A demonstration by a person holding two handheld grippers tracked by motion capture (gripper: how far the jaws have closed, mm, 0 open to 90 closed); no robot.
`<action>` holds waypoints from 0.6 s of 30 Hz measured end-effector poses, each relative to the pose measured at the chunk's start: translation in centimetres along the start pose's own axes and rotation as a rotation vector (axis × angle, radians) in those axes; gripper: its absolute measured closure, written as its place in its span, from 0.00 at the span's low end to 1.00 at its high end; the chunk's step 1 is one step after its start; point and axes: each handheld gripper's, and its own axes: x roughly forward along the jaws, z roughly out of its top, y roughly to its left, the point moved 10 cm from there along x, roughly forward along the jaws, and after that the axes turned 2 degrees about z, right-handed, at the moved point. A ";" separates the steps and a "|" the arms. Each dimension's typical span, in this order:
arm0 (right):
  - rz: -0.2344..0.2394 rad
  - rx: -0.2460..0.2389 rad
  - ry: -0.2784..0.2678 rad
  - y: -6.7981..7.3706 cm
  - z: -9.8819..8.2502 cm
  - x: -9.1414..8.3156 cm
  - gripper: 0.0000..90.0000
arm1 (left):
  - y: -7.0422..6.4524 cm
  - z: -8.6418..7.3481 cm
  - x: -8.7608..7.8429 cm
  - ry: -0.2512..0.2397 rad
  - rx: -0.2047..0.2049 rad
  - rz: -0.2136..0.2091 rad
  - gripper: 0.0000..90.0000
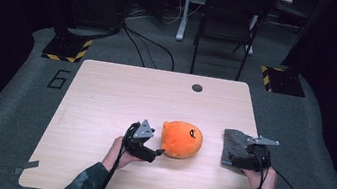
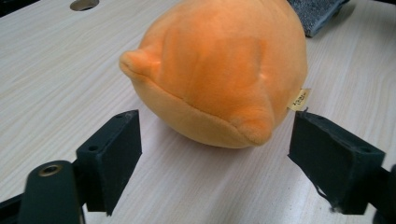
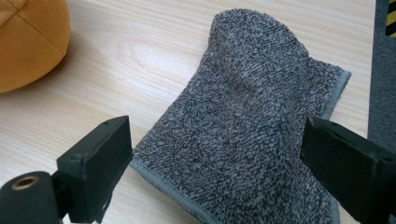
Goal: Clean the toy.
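Orange round plush toy (image 1: 181, 139), soft and seamed with a small dark face mark on its top, sits near the middle of the pale wood-grain counter (image 1: 121, 92), and a grey terry-cloth towel (image 1: 235, 146), folded and slightly humped, lies to its right, near the counter's right edge. Neither is lifted or gripped; both rest on the wood.

Left tongs (image 1: 154, 151) are low at the plush's left side. In the left gripper view the jaws stand wide apart with the toy (image 2: 219, 70) ahead of them and between their lines, its small yellow tag (image 2: 299, 99) just above one jaw; they have hold of nothing. Right tongs (image 1: 242, 160) hover over the near end of the towel. In the right gripper view the jaws are spread wide to either side of the cloth (image 3: 252, 135), also holding nothing, though whether they touch the pile I cannot tell.

By my reading, the work is at its approach stage: both tongs are lined up, but closing, gripping and moving either thing all remain to be done.
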 end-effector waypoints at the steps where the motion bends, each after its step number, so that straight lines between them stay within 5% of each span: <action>1: 0.001 -0.006 0.000 -0.1 0.1 0.1 0.09 | -0.1 -0.1 0.1 0.004 0.003 0.003 0.21; 7: -0.021 0.000 -0.003 -0.5 0.6 0.3 0.09 | -0.8 -0.5 0.9 0.005 0.032 0.032 0.28; 11: -0.029 0.015 -0.015 -1.0 1.5 0.8 0.09 | -1.2 -0.8 1.3 0.014 0.041 0.035 0.44; 18: -0.076 0.027 0.066 -2.1 1.5 4.0 0.07 | -1.4 -1.0 1.5 -0.003 0.024 0.027 0.63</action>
